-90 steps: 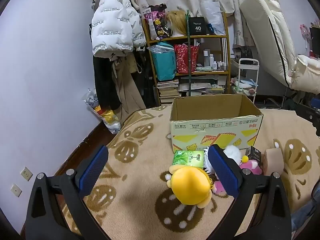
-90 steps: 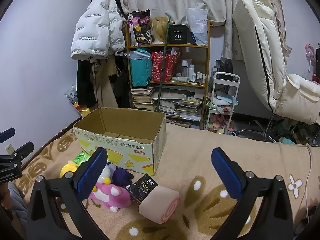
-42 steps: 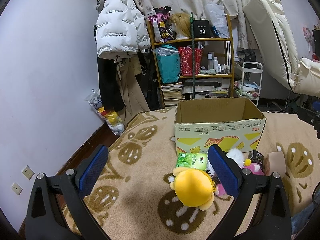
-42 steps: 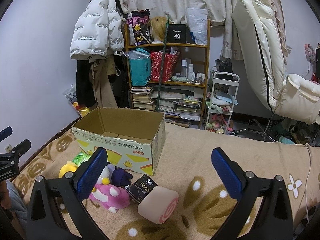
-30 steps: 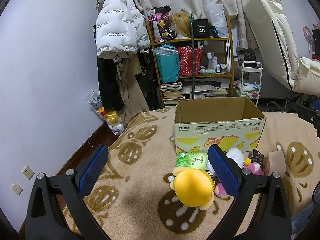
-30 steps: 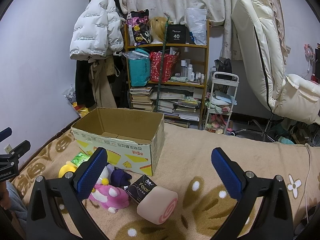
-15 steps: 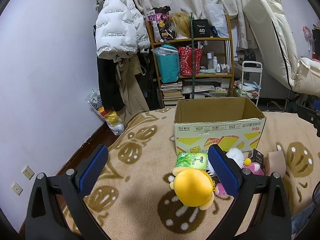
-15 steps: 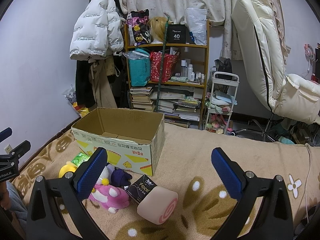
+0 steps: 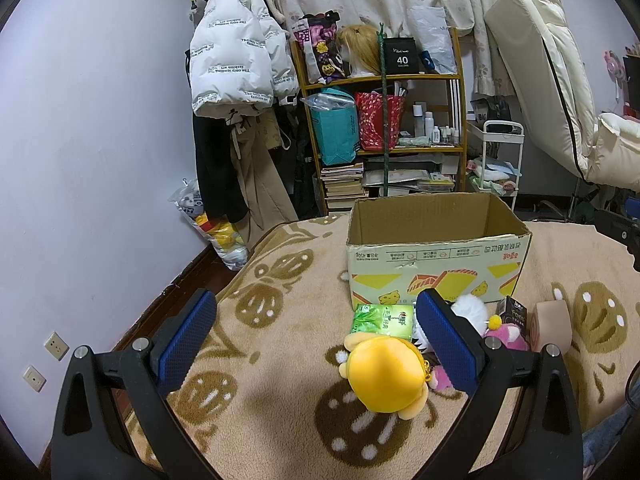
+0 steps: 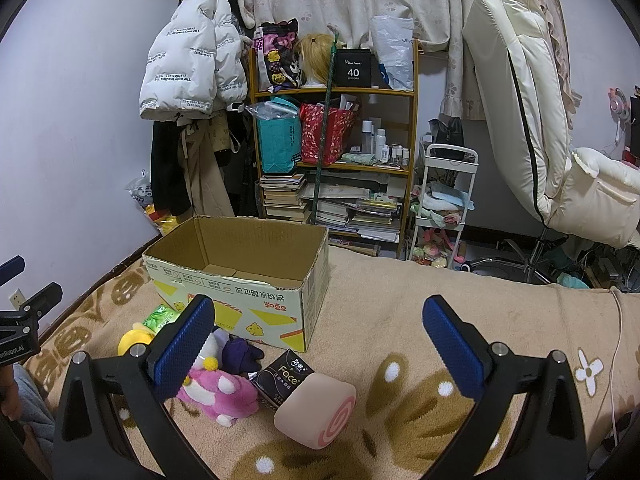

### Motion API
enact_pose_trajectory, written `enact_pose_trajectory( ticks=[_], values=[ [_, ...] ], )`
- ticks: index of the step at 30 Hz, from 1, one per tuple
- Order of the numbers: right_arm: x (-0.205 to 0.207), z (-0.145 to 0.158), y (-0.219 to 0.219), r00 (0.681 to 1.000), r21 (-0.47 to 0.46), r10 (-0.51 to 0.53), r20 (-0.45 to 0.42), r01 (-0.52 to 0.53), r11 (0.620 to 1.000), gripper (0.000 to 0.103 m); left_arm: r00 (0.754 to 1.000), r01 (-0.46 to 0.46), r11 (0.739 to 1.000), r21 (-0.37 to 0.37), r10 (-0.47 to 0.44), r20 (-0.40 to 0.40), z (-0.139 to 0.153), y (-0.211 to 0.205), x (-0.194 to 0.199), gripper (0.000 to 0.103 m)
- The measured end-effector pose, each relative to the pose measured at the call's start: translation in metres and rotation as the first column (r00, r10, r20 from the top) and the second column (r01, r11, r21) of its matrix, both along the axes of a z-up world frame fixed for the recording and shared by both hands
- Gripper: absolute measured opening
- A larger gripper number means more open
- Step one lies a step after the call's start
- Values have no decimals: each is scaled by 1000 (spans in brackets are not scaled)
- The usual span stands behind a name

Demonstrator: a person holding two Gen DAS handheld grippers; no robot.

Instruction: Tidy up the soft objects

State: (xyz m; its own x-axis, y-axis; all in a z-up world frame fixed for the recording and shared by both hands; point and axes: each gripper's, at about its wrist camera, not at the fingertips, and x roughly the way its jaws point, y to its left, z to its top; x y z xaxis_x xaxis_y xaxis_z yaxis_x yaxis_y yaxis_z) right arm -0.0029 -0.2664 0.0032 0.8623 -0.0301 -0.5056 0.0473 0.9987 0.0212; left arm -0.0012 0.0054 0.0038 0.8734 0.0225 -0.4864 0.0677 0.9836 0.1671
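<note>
An open cardboard box (image 9: 436, 252) (image 10: 240, 280) stands on a beige patterned blanket (image 9: 280, 320). In front of it lies a heap: a yellow round plush (image 9: 386, 376) (image 10: 134, 340), a green tissue pack (image 9: 382, 320) (image 10: 160, 317), a white fluffy toy (image 9: 472, 312), a pink plush (image 10: 218, 390) (image 9: 506, 338), a dark purple plush (image 10: 240, 354), a black tissue pack (image 10: 282, 378) (image 9: 514, 314) and a pink swirl-roll cushion (image 10: 316, 410) (image 9: 552, 326). My left gripper (image 9: 316, 336) hovers open above the yellow plush. Over the heap and the bare blanket to its right, my right gripper (image 10: 318, 344) is open and empty.
Behind the bed stand a cluttered wooden shelf (image 10: 336, 152), a white puffer jacket (image 9: 236, 68) on a coat rack, a white trolley (image 10: 444, 204) and a cream chair (image 10: 532, 120). The left gripper's frame (image 10: 24, 320) shows at the right view's left edge, with a person's leg (image 10: 28, 400) below.
Over the three seconds the left view has shifted slightly rightward and steadied. The right view is nearly still. No object has moved and both grippers stay open.
</note>
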Motion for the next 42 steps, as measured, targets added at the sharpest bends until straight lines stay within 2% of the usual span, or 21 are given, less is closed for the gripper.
enact_pose_trajectory(
  ticks=[16, 25, 31, 42],
  values=[
    [3, -1, -4, 1000, 9, -8, -4, 8, 1000, 103, 999, 19, 1000, 19, -19, -29, -9, -8, 1, 99],
    [16, -7, -21, 997, 78, -54, -46, 58, 995, 103, 999, 27, 998, 50, -24, -47, -12, -15, 11, 99],
    [22, -11, -27, 995, 82, -90, -53, 94, 992, 103, 995, 37, 999, 39, -33, -91, -18, -19, 26, 99],
    [49, -28, -21, 989, 42, -60, -137, 66, 997, 103, 988, 58, 996, 73, -47, -147, -35, -34, 51, 99]
  ],
)
